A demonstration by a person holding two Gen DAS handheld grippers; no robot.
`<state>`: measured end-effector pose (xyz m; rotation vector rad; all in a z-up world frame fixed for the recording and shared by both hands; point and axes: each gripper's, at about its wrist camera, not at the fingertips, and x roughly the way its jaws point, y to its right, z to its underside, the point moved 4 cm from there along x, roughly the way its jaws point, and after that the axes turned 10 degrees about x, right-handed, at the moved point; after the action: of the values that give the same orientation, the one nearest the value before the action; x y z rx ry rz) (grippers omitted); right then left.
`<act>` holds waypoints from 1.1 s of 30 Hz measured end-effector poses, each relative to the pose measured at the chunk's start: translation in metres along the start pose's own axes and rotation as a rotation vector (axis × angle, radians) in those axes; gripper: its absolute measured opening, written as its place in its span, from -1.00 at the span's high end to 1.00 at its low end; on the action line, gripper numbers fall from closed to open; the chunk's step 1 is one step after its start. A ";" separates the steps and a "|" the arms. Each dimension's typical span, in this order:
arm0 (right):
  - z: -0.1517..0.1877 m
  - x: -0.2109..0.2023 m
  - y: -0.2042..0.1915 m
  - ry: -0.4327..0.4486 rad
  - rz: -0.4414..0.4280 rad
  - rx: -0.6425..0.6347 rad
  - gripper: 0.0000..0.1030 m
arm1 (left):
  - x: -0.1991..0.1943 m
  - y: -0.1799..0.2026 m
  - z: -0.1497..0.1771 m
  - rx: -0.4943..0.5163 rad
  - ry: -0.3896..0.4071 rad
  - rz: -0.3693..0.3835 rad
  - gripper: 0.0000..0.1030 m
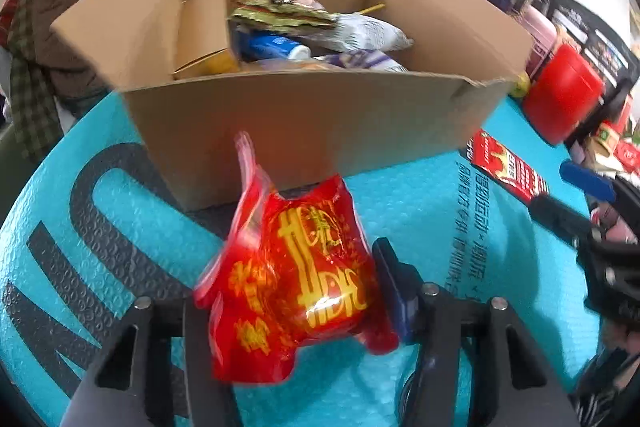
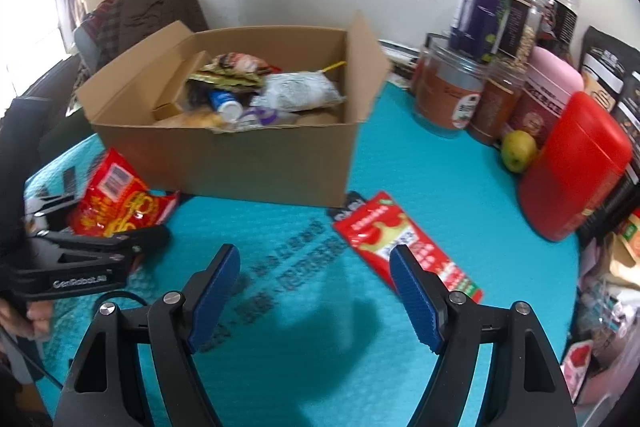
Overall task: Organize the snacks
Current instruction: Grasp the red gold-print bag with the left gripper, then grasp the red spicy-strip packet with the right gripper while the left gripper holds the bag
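Left gripper (image 1: 292, 291): clamped on a red snack bag (image 1: 296, 283) with yellow print, held clear of the teal mat (image 1: 400, 211), just in front of the near wall of the cardboard box (image 1: 304, 123). The pinch is low on the bag, so its loose top flops upward toward the box.

Likely reason for the hold: judged from the task, the bag looks bound for the box, which must be cleared over its near wall.

Right gripper (image 2: 316, 291): fingers spread apart, holding nothing, hovering above the mat toward its near edge. It seems ready for the next item.

Flat red packet (image 2: 404, 243): lying on the mat just off the box's near right corner, partly behind the right gripper's right finger; probably the next pick.

Box contents: snacks already piled inside, including a white bag (image 2: 300, 91) and a blue bottle (image 2: 226, 103).

Right edge of mat: jars (image 2: 448, 95), a red container (image 2: 576, 167) and a green fruit (image 2: 518, 151).

Only in the left view: the yellow print on the bag's face, close up.

Only in the right view: the bag's barcode side, the left gripper seen from the side, and the jars in full.
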<state>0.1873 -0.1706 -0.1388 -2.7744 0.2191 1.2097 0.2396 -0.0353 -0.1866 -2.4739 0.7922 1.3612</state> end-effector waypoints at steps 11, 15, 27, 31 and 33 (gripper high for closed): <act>-0.003 0.022 0.056 -0.051 0.027 0.002 -0.75 | 0.004 0.045 -0.010 0.036 -0.008 0.085 0.10; -0.004 0.036 0.069 -0.069 0.033 -0.030 -0.75 | 0.006 0.056 -0.012 0.070 -0.003 0.063 0.10; 0.001 0.068 0.077 -0.168 -0.056 -0.049 -0.75 | 0.008 0.057 -0.014 0.062 -0.006 0.059 0.10; 0.005 0.059 0.071 -0.170 -0.055 -0.052 -0.15 | 0.005 0.054 -0.009 0.043 -0.010 0.065 0.10; 0.009 0.055 0.067 -0.179 -0.042 -0.048 -0.02 | 0.002 0.051 -0.005 0.033 -0.012 0.065 0.10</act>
<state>0.2062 -0.2399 -0.1875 -2.6745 0.1166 1.4600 0.2159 -0.0806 -0.1816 -2.4323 0.8932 1.3717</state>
